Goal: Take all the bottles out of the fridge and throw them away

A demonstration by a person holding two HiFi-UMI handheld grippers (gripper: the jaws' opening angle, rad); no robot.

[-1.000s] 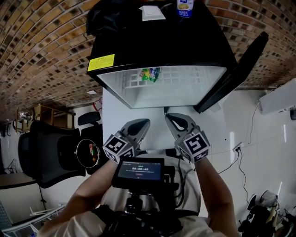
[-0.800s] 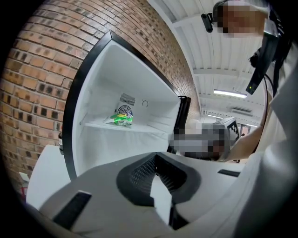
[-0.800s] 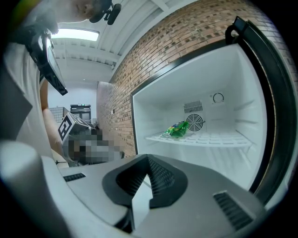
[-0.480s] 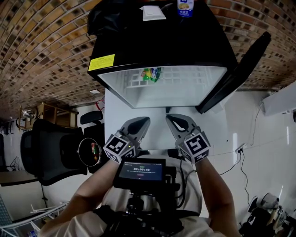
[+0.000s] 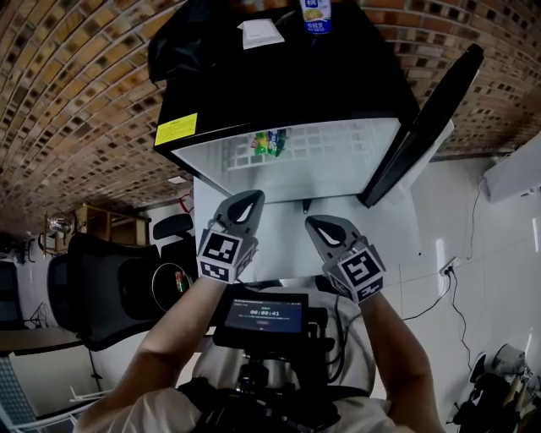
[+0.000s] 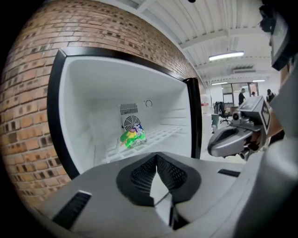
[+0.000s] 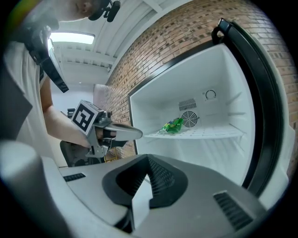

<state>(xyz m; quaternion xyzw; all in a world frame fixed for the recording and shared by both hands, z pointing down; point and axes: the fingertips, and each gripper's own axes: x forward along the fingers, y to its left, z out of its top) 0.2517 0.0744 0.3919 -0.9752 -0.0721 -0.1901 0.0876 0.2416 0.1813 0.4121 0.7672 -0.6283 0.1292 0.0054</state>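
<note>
The black fridge (image 5: 279,84) stands open, its door (image 5: 423,118) swung out to the right. A crumpled green bottle (image 5: 270,142) lies on the white wire shelf (image 6: 158,135) near the back wall fan; it shows as well in the left gripper view (image 6: 132,136) and the right gripper view (image 7: 173,125). My left gripper (image 5: 245,203) and right gripper (image 5: 325,227) hover side by side in front of the opening, both shut and empty, well short of the bottle. Another bottle with a blue label (image 5: 316,15) stands on top of the fridge.
A white box (image 5: 259,32) lies on the fridge top. On the floor at the left are a dark round bin (image 5: 173,283) with something colourful inside and a black office chair (image 5: 101,292). Brick wall runs behind the fridge. Cables trail at the right.
My left gripper has risen toward the fridge opening and rolled, so its marker cube now faces up. The right gripper has stayed put. The head view has shifted slightly.
</note>
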